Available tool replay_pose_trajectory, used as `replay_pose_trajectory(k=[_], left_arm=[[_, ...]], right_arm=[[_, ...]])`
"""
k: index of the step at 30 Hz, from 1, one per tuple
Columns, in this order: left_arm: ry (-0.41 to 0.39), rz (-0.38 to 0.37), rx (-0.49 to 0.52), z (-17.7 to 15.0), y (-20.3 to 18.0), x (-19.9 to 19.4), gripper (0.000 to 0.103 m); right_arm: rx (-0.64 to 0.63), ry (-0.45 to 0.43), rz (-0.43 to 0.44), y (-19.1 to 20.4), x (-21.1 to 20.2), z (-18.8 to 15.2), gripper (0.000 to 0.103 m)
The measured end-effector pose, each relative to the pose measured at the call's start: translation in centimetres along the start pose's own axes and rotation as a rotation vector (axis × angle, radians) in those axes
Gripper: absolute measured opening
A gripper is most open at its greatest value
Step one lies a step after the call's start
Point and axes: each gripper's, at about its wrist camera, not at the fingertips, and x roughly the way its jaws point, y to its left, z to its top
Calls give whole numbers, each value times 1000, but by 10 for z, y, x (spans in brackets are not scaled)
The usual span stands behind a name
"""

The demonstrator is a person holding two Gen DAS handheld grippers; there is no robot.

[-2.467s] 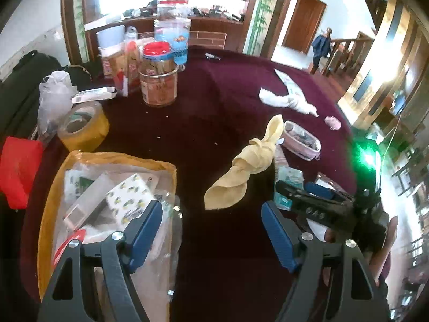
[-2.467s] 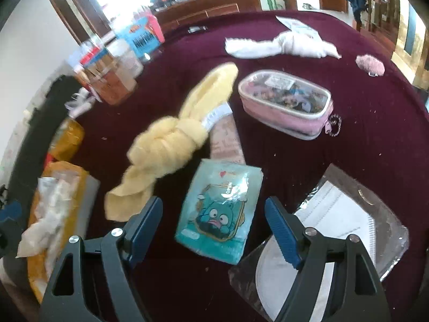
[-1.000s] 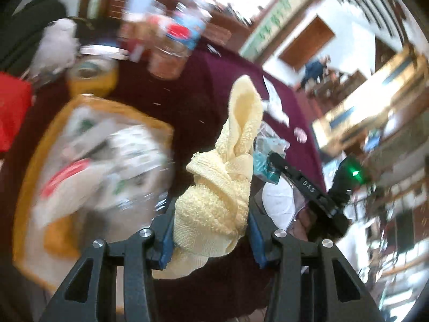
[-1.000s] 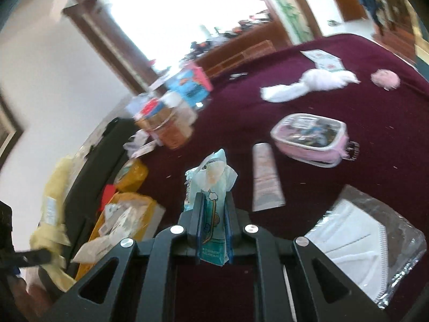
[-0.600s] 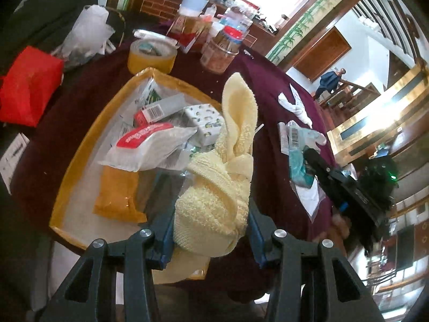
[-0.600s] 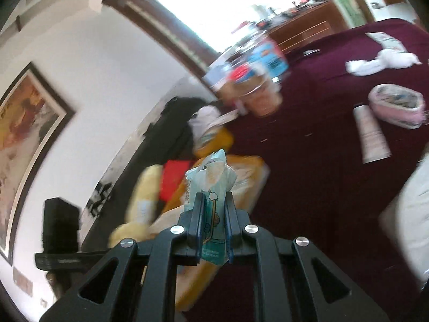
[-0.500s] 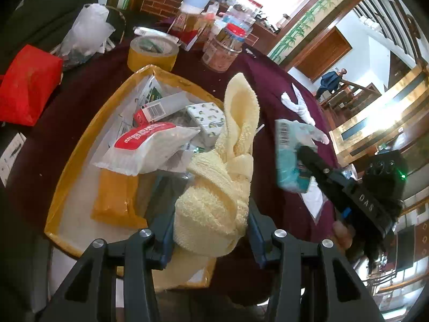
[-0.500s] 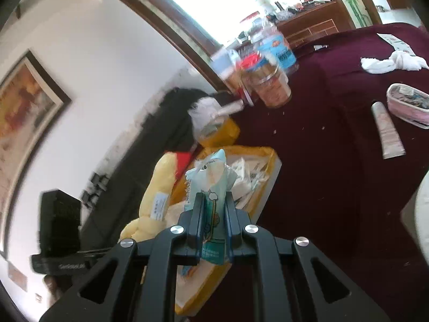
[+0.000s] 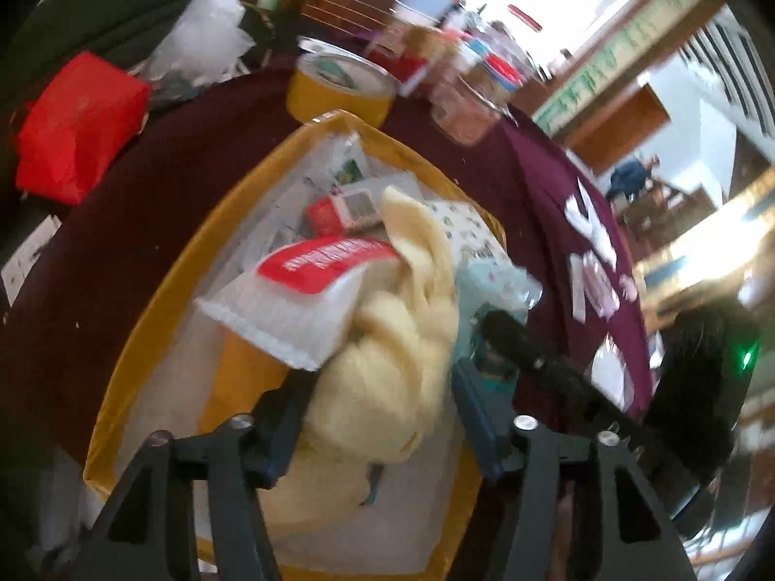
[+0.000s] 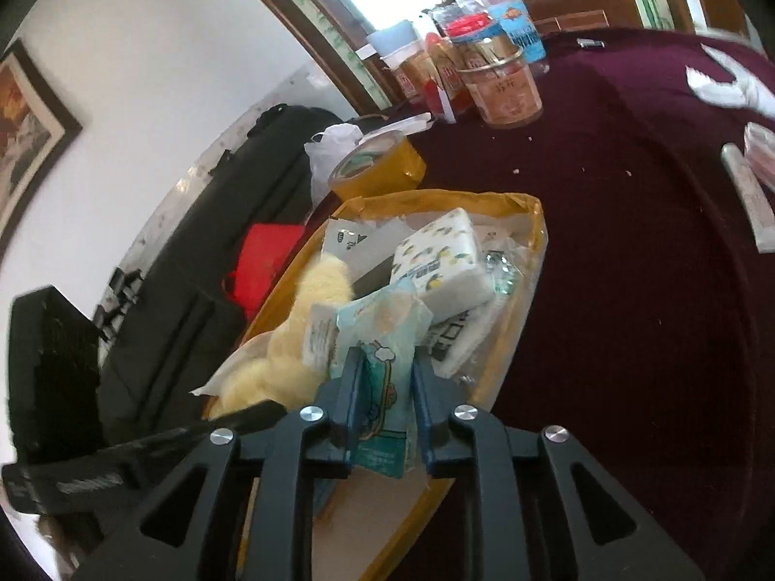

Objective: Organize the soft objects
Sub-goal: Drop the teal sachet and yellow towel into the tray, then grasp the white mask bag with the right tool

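Note:
A knotted yellow towel [image 9: 387, 368] lies between the jaws of my left gripper [image 9: 382, 411], low over the yellow tray [image 9: 160, 310]; the jaws look spread wider than before and the frame is blurred. The towel also shows in the right wrist view [image 10: 290, 344]. My right gripper [image 10: 385, 392] is shut on a teal tissue pack [image 10: 382, 339] held just above the tray's [image 10: 513, 348] near end, beside the towel. The tray holds a red-and-white pouch [image 9: 300, 290], a lemon-print tissue pack [image 10: 438, 261] and other packets.
A tape roll [image 9: 339, 87], jars [image 10: 501, 82] and a white plastic bag [image 9: 203, 38] stand past the tray. A red bag [image 9: 72, 126] and a black case [image 10: 208, 222] lie to its left. A white cloth [image 10: 726, 82] and a tube [image 10: 748, 193] lie on the maroon tablecloth [image 10: 629, 290].
Both grippers have come down over the tray. The left jaws have spread apart around the towel, which now rests among the packets. The right gripper still grips the teal pack, now lower.

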Motion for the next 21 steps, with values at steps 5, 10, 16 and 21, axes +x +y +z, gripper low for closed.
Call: replay_pose_trajectory(k=[5, 10, 16, 21], left_arm=[[-24, -43, -46, -3, 2, -5, 78], [-77, -65, 5, -14, -21, -20, 89], [-159, -32, 66, -30, -52, -37, 91], [-169, -60, 135, -44, -87, -38, 92]], right_arm=[[-38, -43, 27, 3, -24, -3, 52], [-22, -102, 47, -18, -64, -8, 68], [-36, -89, 60, -67, -115, -10, 69], [34, -119, -131, -158, -171, 10, 72]])
